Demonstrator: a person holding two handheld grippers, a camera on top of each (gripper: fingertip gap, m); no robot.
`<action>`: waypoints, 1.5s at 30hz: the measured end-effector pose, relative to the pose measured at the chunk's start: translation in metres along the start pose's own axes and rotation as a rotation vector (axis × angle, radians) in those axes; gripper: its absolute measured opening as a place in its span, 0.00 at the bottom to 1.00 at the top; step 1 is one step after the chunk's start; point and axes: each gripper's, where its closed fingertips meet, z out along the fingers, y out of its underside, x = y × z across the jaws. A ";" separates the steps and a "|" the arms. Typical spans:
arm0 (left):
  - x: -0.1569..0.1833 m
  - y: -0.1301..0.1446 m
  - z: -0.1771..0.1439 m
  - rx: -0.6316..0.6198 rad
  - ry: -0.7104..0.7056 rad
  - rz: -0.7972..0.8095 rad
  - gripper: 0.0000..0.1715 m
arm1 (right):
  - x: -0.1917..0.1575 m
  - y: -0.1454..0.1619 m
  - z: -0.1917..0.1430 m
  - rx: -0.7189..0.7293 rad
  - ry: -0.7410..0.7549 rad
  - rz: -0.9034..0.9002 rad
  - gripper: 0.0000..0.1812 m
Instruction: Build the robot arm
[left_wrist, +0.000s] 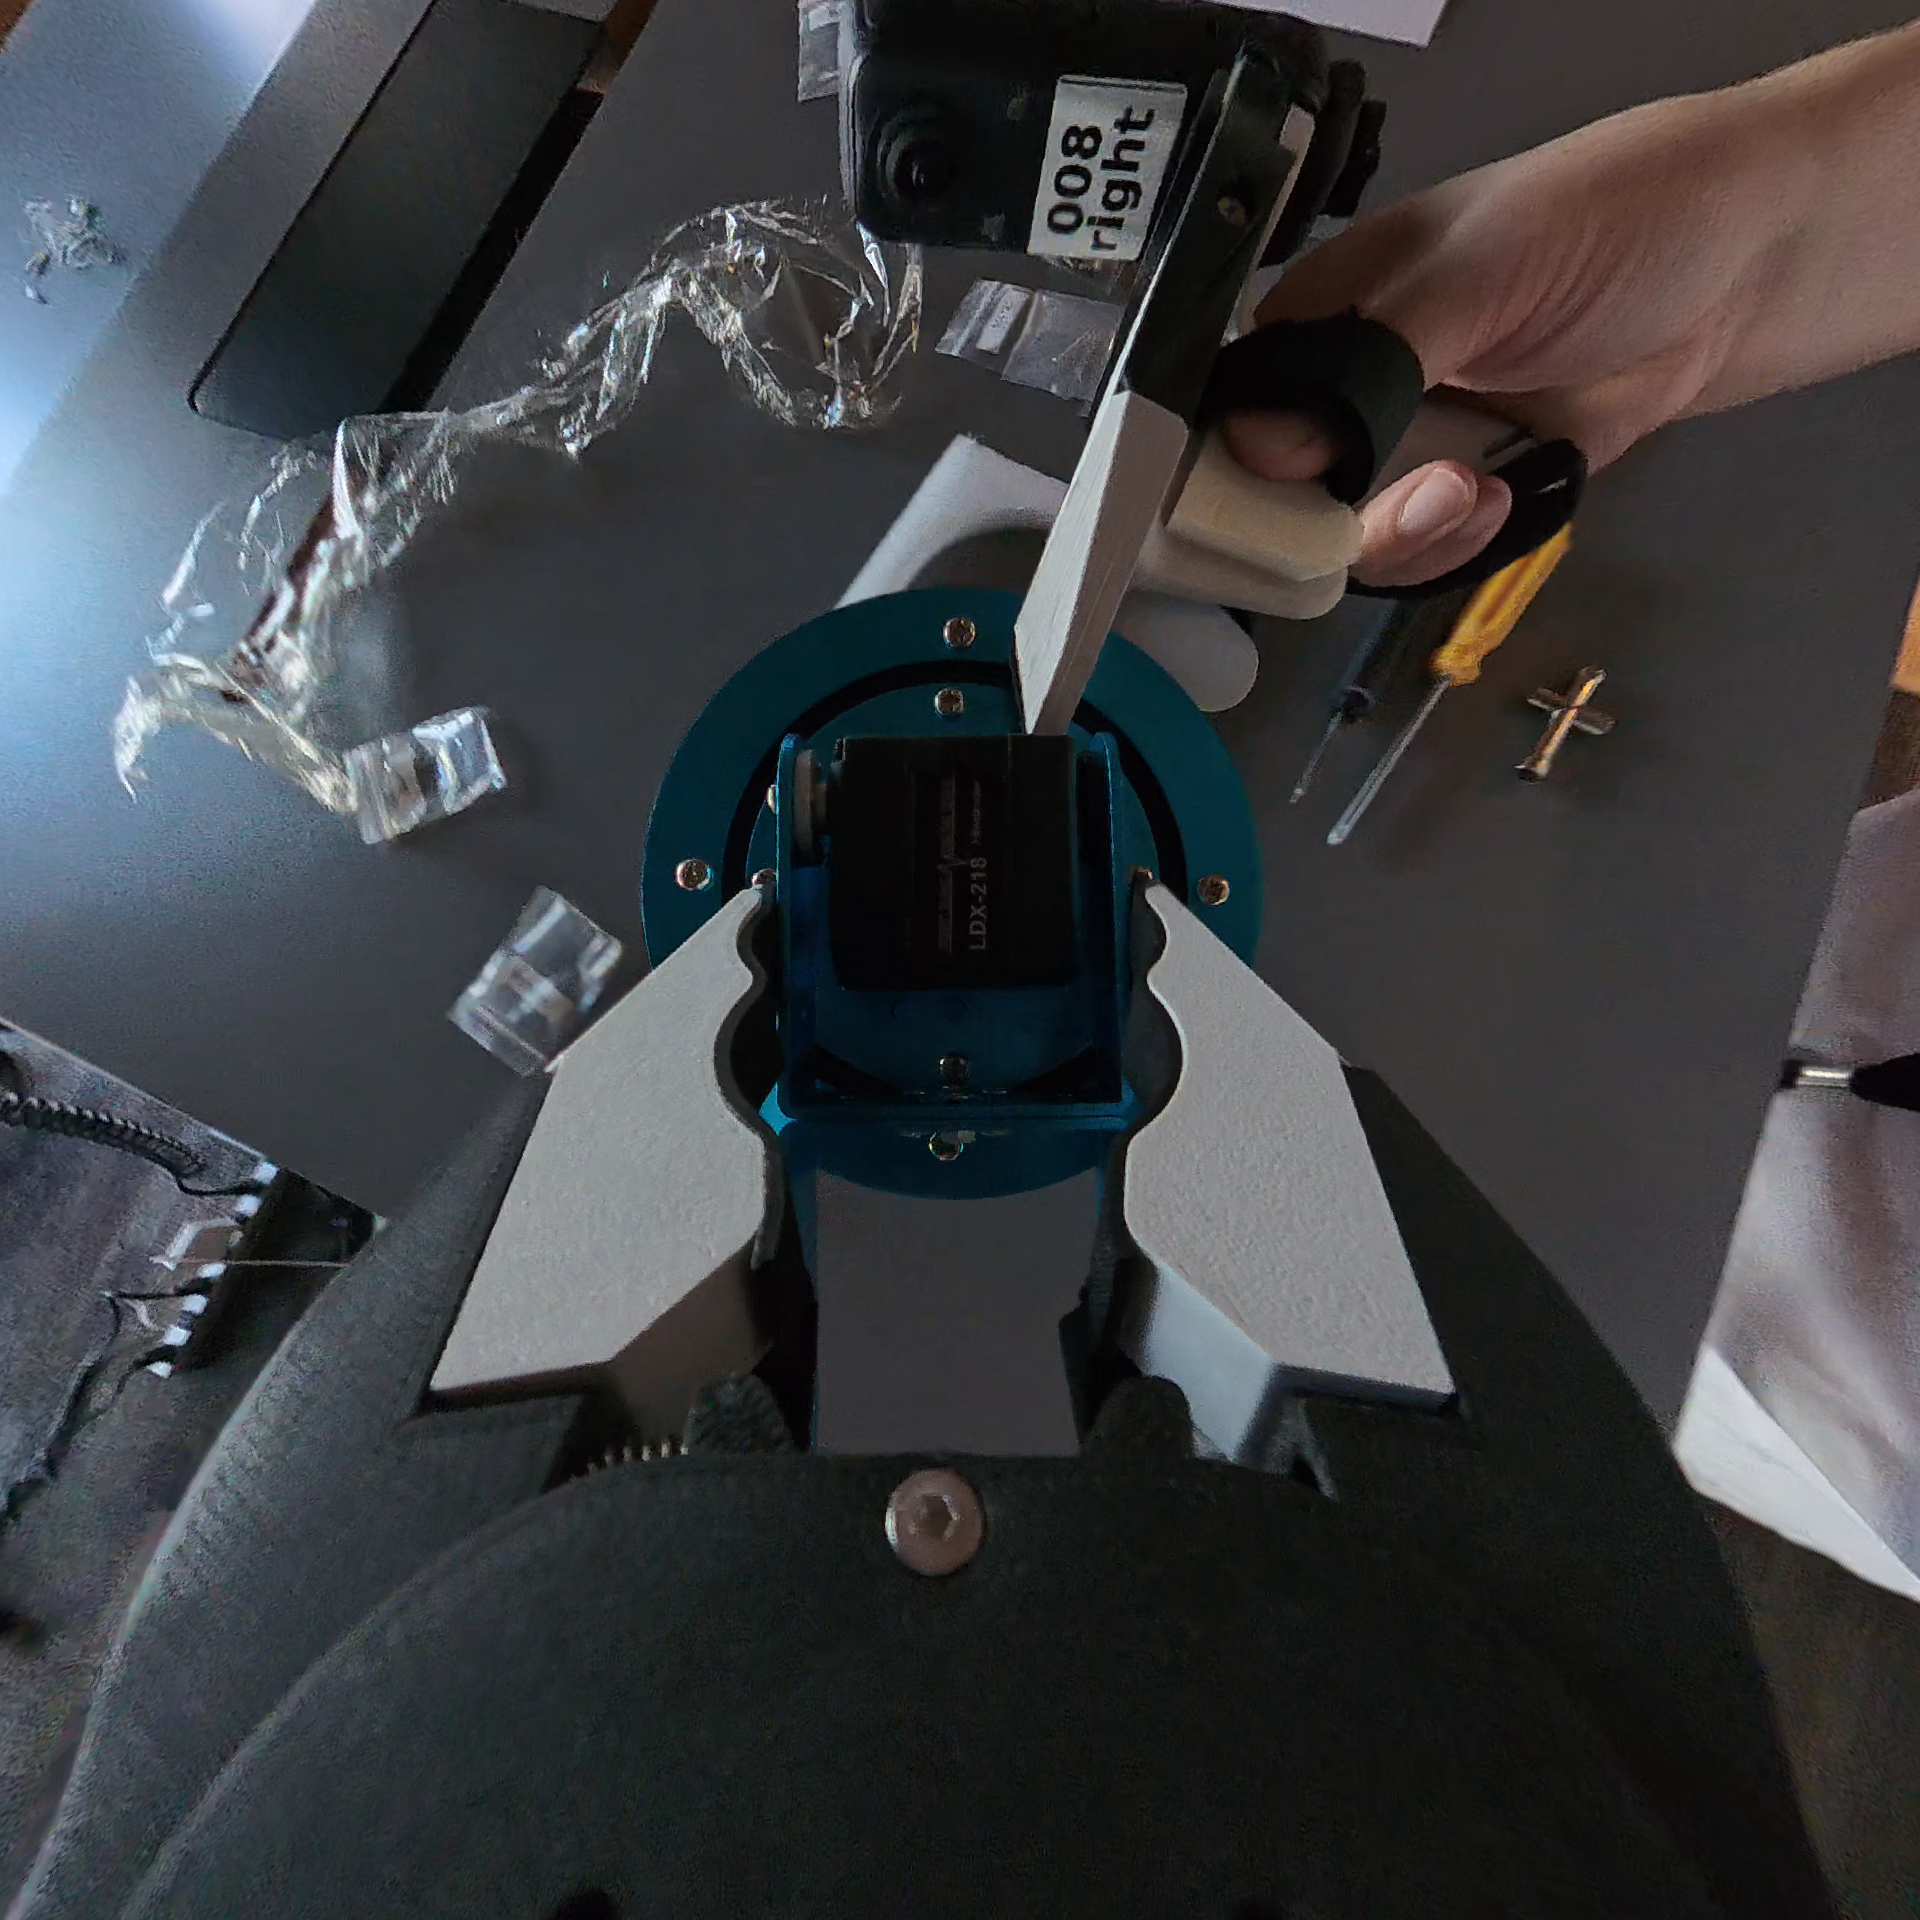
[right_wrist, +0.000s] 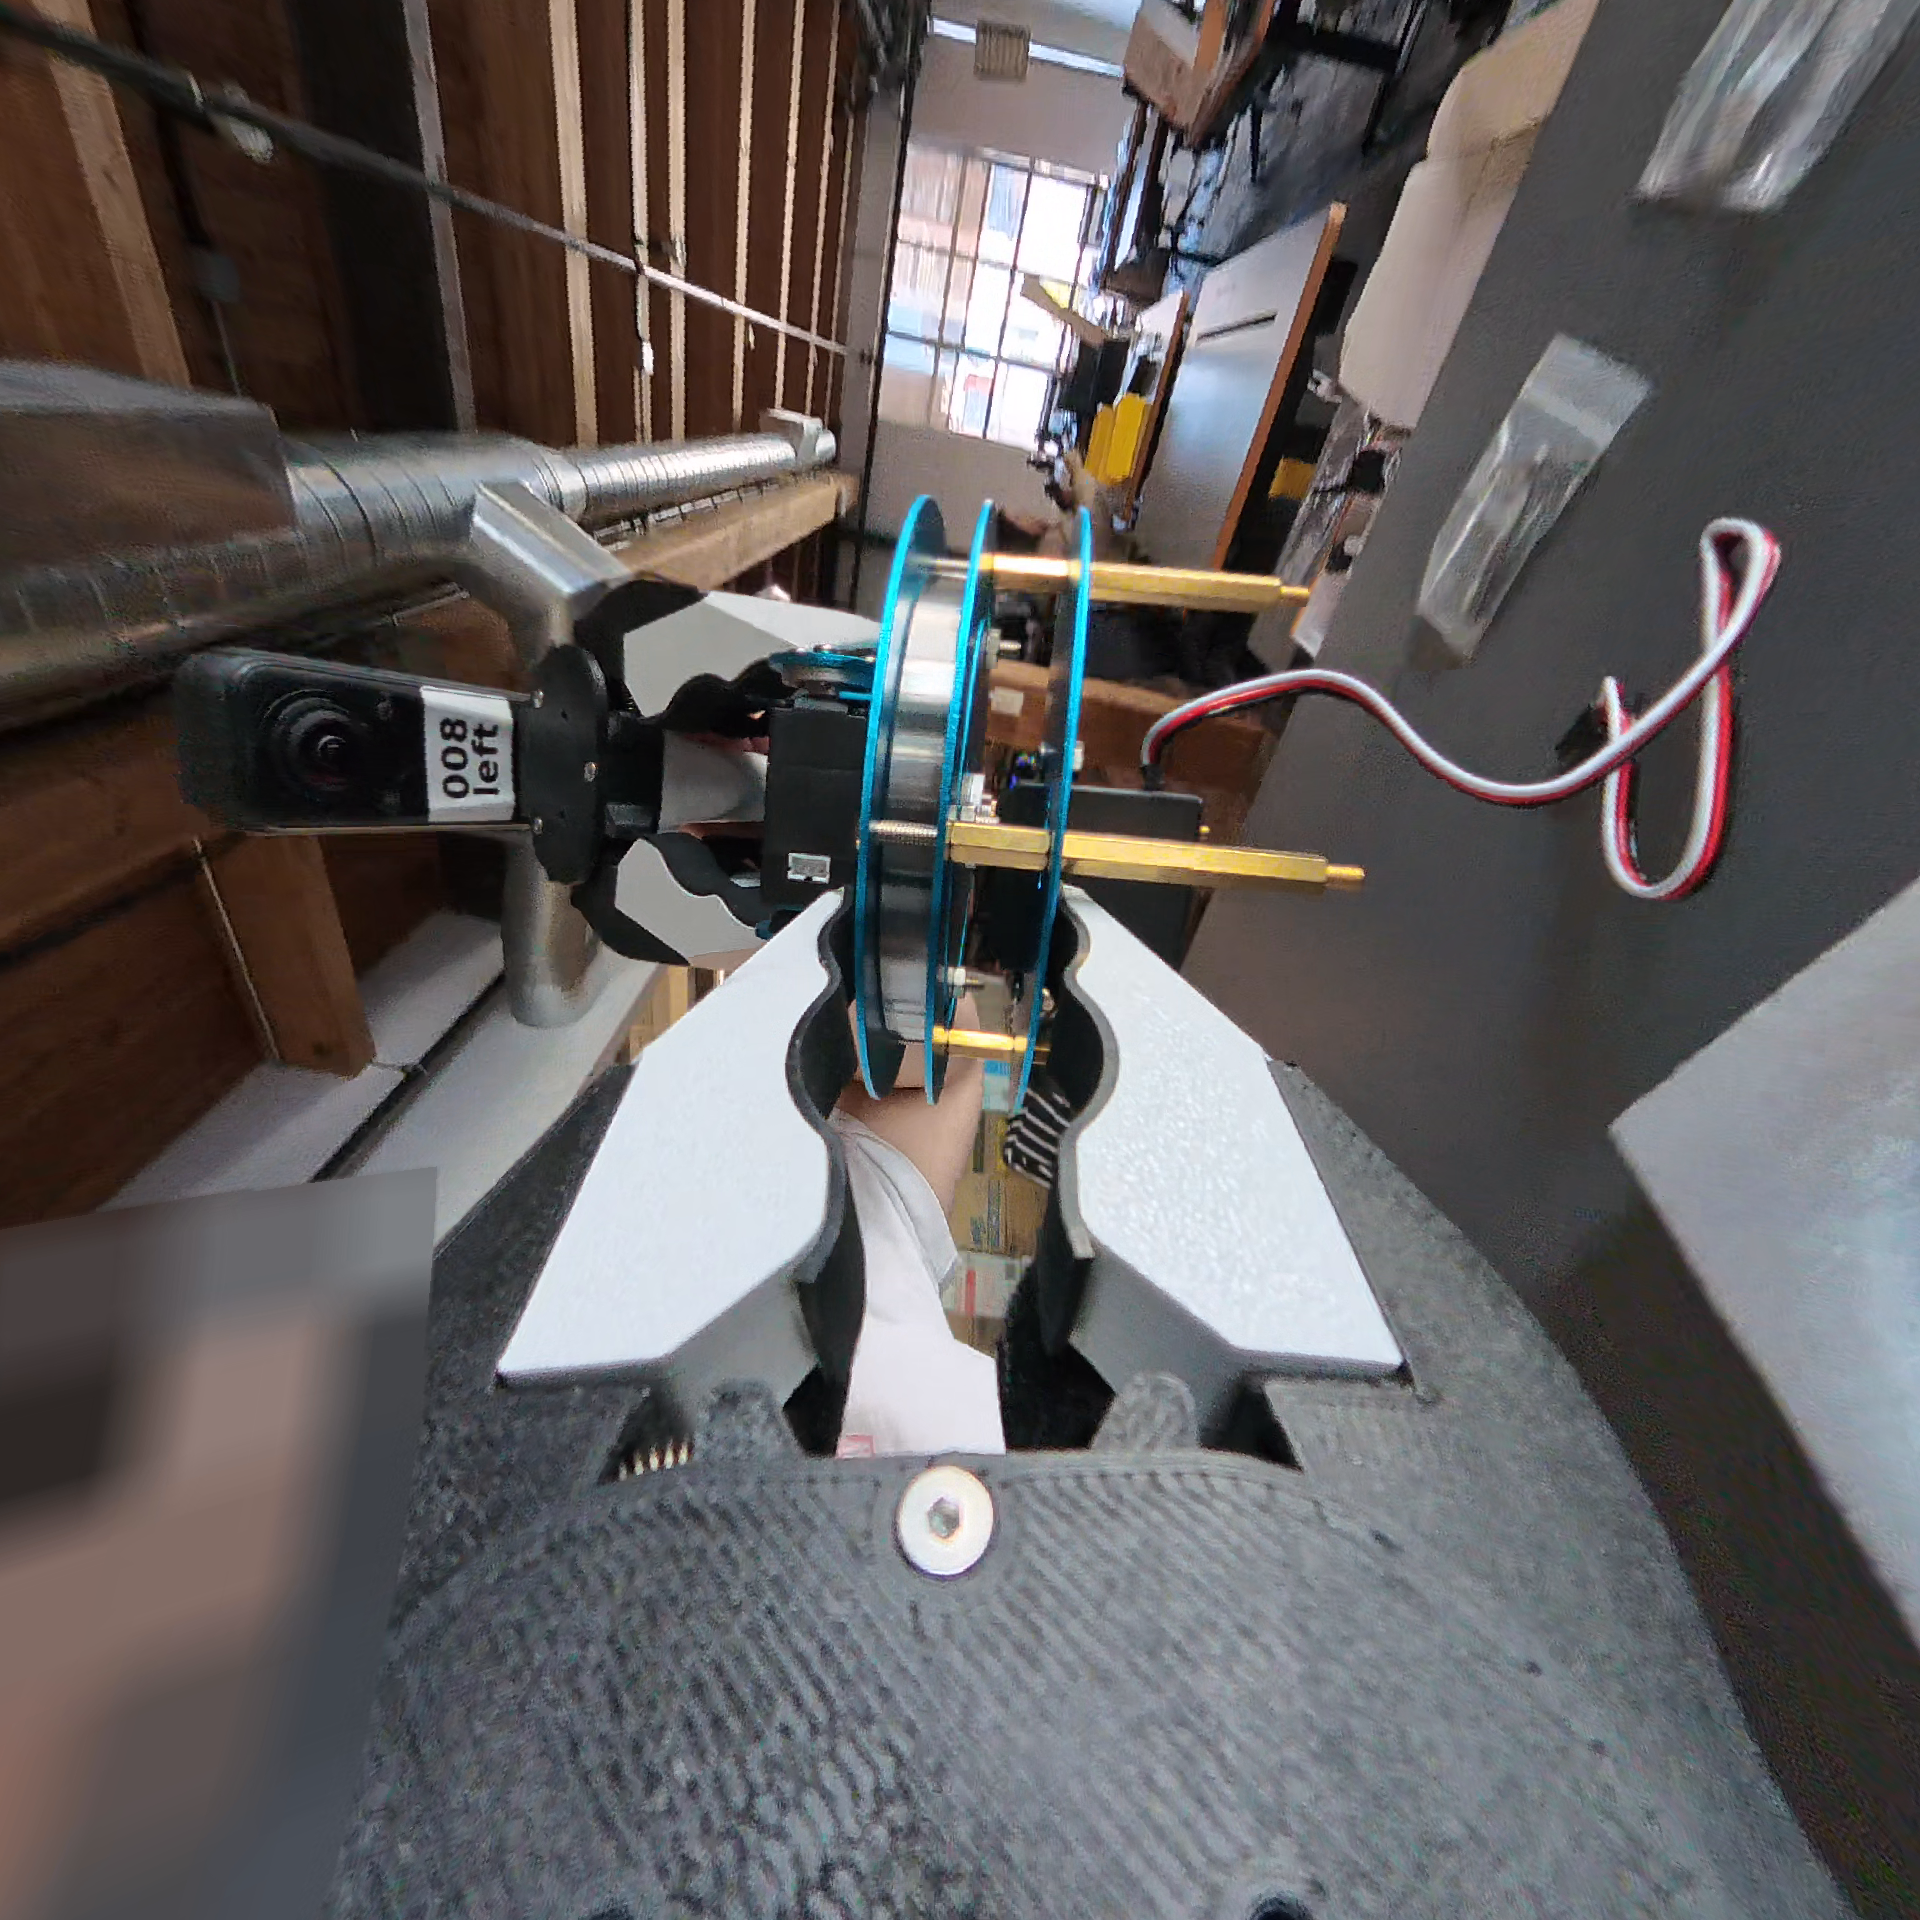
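Note:
A blue round base (left_wrist: 1195, 831) of stacked discs carries a blue bracket (left_wrist: 800, 935) with a black servo (left_wrist: 956, 862) in it. My left gripper (left_wrist: 951, 894) is shut on the bracket's two sides and holds the assembly above the dark grey table (left_wrist: 520, 623). My right gripper (right_wrist: 951, 925) is shut across the disc stack (right_wrist: 904, 727) from its edge; its finger (left_wrist: 1091, 540) shows edge-on in the left wrist view, held by a person's hand (left_wrist: 1558, 270). Brass standoffs (right_wrist: 1164, 862) stick out of the discs. A second black servo (right_wrist: 1122, 810) trails a red, white and black wire (right_wrist: 1662, 748).
On the table lie crumpled clear wrap (left_wrist: 520, 416), two clear plastic pieces (left_wrist: 426, 769), small clear bags (left_wrist: 1029, 332), a yellow-handled screwdriver (left_wrist: 1455, 665), a small cross wrench (left_wrist: 1569, 717) and a flat black box (left_wrist: 395, 229). Grey cloth (left_wrist: 104, 1247) lies at the lower left. My two grippers' fingertips are within a few centimetres of each other.

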 end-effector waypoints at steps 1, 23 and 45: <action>0.008 0.006 -0.002 0.005 -0.005 -0.032 0.38 | 0.001 0.009 0.003 -0.017 0.003 0.010 0.18; 0.090 0.082 -0.012 -0.044 0.046 -0.160 0.38 | 0.034 0.119 0.029 -0.147 0.051 0.031 0.20; 0.089 0.071 -0.004 0.022 0.171 -0.120 0.43 | -0.017 0.095 0.010 -0.272 0.158 -1.427 0.23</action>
